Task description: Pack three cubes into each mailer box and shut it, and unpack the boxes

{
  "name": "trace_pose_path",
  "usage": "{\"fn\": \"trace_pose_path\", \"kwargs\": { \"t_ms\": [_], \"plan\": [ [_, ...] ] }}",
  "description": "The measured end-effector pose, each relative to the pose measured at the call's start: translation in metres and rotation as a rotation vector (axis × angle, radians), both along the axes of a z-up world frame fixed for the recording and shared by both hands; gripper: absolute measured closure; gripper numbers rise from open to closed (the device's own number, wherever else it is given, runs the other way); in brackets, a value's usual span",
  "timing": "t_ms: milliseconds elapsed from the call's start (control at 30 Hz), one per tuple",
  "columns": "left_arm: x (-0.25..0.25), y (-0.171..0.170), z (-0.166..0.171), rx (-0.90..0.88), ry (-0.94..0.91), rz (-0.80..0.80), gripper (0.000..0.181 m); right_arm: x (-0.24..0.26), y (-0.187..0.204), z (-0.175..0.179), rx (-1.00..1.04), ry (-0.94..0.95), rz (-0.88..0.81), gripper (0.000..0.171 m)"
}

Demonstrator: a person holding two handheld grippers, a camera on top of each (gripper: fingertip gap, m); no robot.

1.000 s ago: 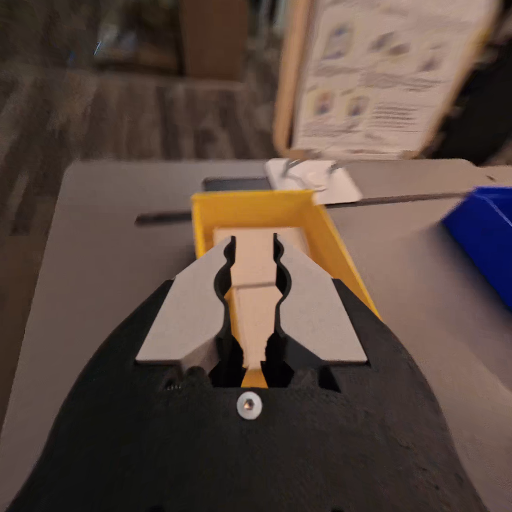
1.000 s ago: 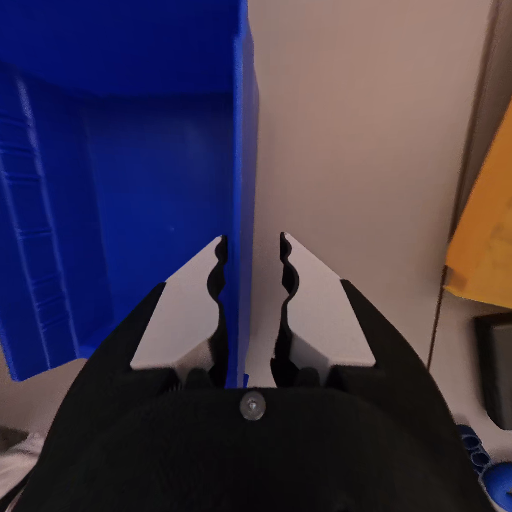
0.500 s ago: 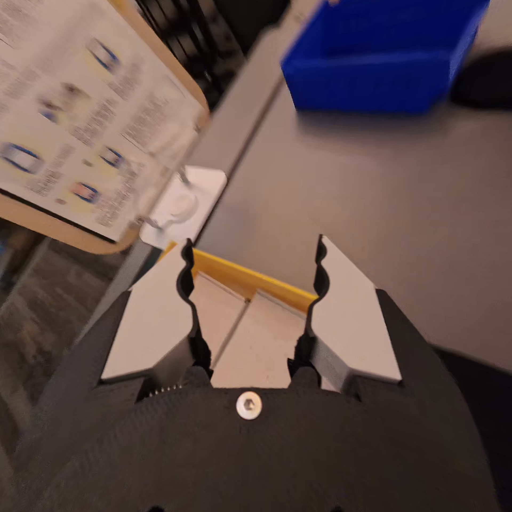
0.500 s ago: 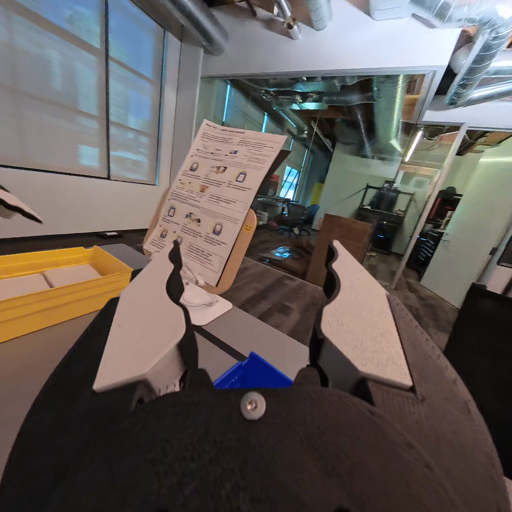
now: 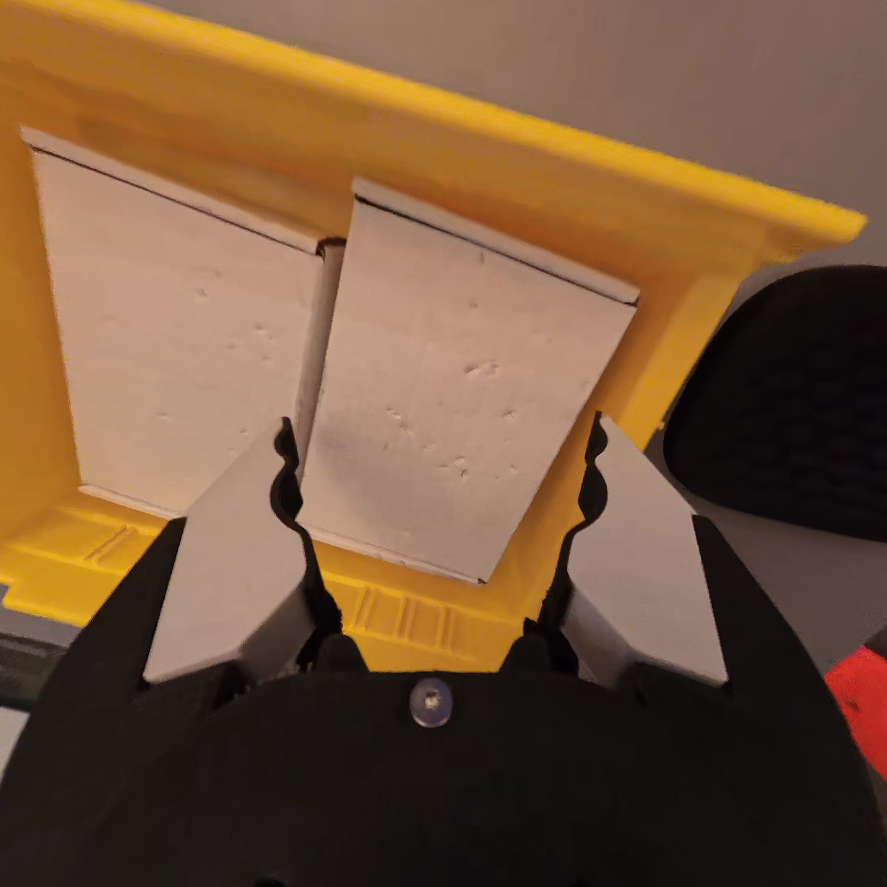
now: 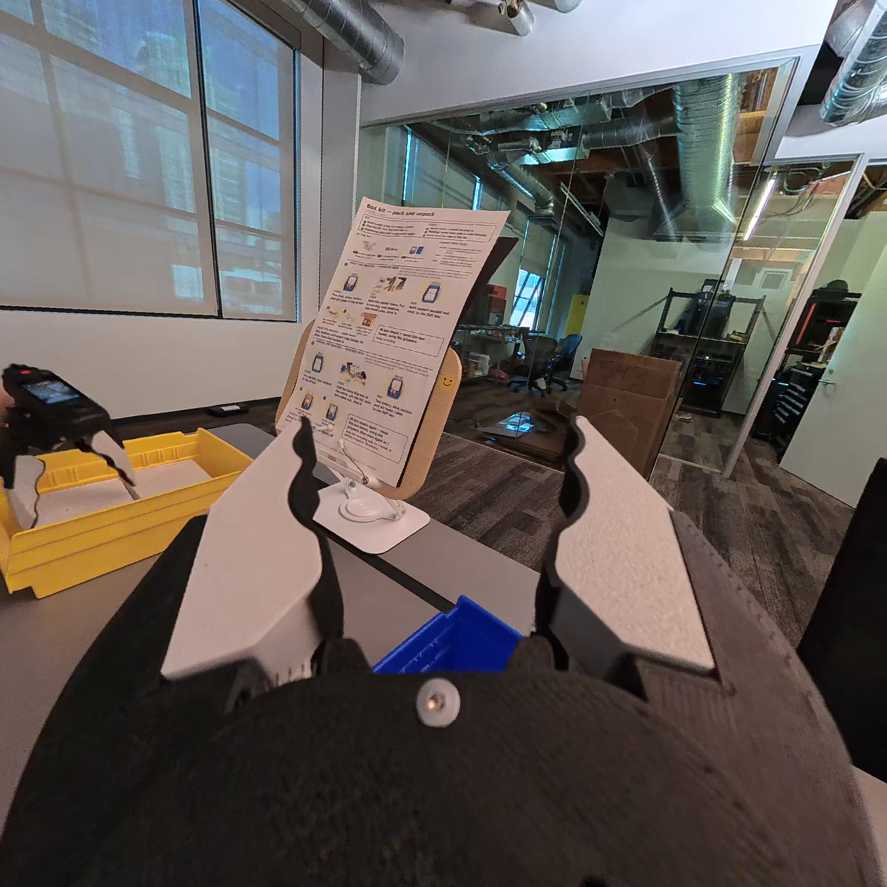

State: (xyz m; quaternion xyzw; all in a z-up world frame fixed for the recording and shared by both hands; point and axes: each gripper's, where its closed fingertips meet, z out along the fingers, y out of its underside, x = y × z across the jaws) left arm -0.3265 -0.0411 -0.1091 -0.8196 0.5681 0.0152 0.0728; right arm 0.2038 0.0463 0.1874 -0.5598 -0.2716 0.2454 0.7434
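Observation:
Two shut white mailer boxes lie side by side in a yellow bin (image 5: pixel 480 144). My left gripper (image 5: pixel 440 422) is open wide and points down into the bin. The right mailer box (image 5: pixel 451 384) lies between its jaws; I cannot tell if they touch it. The left mailer box (image 5: pixel 177 326) lies beside it. My right gripper (image 6: pixel 439 427) is open and empty, held up level above a corner of the blue bin (image 6: pixel 456 638). The right wrist view also shows the left gripper (image 6: pixel 72 475) over the yellow bin (image 6: pixel 120 523). No cubes are in view.
An instruction sheet on a wooden stand (image 6: pixel 408 336) rises at the grey table's (image 6: pixel 432 557) far edge. A black rounded object (image 5: pixel 792 408) and something red (image 5: pixel 859 696) lie right of the yellow bin. A glass wall and office floor lie beyond. Left tips to right tips: about 60 centimetres.
My left gripper opened wide and swung down over the right mailer box in the yellow bin. My right gripper opened wider and tipped up from the blue bin to face the room.

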Motion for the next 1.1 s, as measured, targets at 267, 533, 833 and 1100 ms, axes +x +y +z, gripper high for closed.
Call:
{"fn": "trace_pose_path", "kwargs": {
  "t_ms": [267, 533, 833, 1100],
  "plan": [
    [-0.006, -0.001, -0.016, -0.047, 0.072, -0.048, 0.062, 0.008, 0.006, -0.003, -0.025, 0.019, -0.006, 0.069],
    [-0.007, -0.003, -0.02, -0.023, 0.094, -0.087, 0.064, 0.0, 0.007, -0.007, -0.031, -0.016, 0.0, 0.068],
    [-0.01, -0.002, -0.031, -0.036, 0.133, -0.109, 0.054, -0.005, 0.01, -0.012, -0.047, -0.027, 0.012, 0.068],
    [-0.009, 0.0, -0.046, -0.06, 0.098, -0.078, 0.045, -0.009, 0.012, -0.016, -0.057, -0.041, 0.017, 0.069]
  ]
}}
